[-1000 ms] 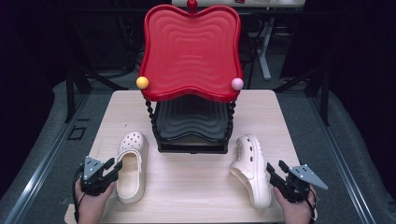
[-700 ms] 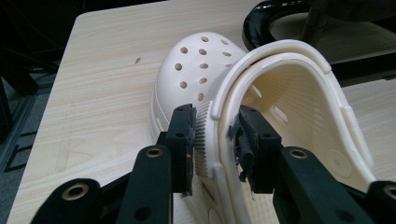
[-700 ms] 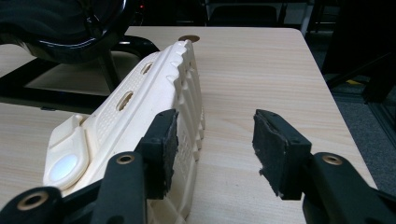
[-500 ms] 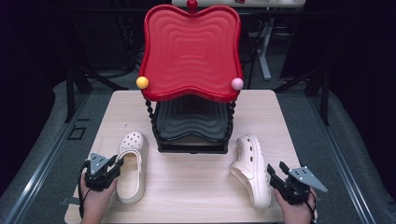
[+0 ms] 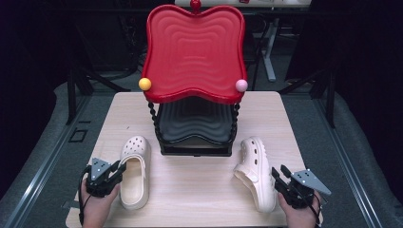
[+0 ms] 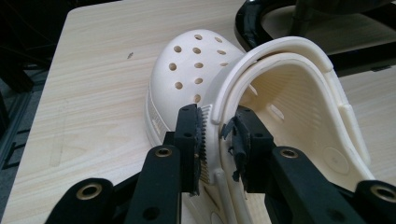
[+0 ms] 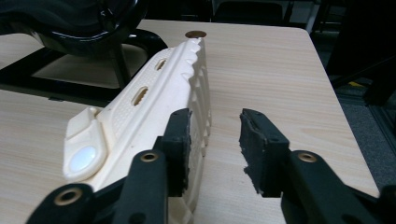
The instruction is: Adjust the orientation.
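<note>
High view: two cream clogs on table [image 5: 199, 183] before red-and-black stand [image 5: 195, 61]. Left hand-held gripper [image 5: 114, 172], jaws just closing, grasps left clog [image 5: 134, 171] wall. Right gripper view: right hand-held gripper [image 7: 214, 140], closing, unclenched beside right clog [image 7: 144, 107] sole.

Two cream perforated clogs on the wooden table, left clog [image 5: 134, 173] upright (toe pointing away), right clog [image 5: 255, 172] tipped onto its side, well apart.
</note>
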`<action>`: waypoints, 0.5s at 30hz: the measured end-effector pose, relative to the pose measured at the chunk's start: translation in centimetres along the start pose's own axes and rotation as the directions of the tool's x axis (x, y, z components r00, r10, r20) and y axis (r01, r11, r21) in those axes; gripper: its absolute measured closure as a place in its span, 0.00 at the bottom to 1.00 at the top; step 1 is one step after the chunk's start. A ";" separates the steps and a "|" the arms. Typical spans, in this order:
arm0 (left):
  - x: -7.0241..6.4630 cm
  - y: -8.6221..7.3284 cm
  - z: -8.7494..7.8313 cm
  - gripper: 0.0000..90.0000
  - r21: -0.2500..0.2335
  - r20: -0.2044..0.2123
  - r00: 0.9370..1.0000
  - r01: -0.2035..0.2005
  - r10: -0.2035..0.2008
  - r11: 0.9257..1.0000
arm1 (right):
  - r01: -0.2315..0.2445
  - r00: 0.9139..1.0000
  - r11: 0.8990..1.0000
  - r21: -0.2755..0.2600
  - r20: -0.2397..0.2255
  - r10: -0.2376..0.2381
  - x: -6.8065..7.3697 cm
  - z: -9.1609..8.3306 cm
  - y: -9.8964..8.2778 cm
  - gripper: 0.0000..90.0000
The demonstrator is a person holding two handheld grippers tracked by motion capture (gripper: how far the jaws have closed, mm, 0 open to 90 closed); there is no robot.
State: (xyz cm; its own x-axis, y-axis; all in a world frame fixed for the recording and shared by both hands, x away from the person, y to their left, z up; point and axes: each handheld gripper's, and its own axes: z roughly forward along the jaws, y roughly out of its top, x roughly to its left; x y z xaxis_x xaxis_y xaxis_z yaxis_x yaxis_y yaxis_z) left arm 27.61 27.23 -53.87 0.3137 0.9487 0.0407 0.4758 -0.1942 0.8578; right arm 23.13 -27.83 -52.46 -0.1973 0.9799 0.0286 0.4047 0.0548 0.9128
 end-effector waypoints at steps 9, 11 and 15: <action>-1.3 -0.4 -1.4 0.81 0.015 0.061 0.998 0.007 -0.008 1.000 | 0.089 0.995 0.996 0.000 -0.048 -0.089 2.5 -0.5 1.0 0.90; -1.7 -0.3 -1.4 0.81 0.013 0.078 0.997 0.002 -0.003 1.000 | 0.135 0.988 0.991 0.024 -0.074 -0.133 3.4 -0.1 0.9 0.94; -1.9 -0.5 -1.3 0.80 0.011 0.089 0.996 -0.010 0.009 1.000 | 0.194 0.978 0.980 0.044 -0.083 -0.190 4.2 0.5 0.8 0.96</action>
State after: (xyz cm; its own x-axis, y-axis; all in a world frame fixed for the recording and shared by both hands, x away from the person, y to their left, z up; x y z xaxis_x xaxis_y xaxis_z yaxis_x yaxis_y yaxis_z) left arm 25.69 25.89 -53.74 0.3900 0.9208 0.0025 0.4820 -0.2064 0.8515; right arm 23.10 -23.62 -51.77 -0.3435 0.9325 -0.1116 0.3976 0.2521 0.8823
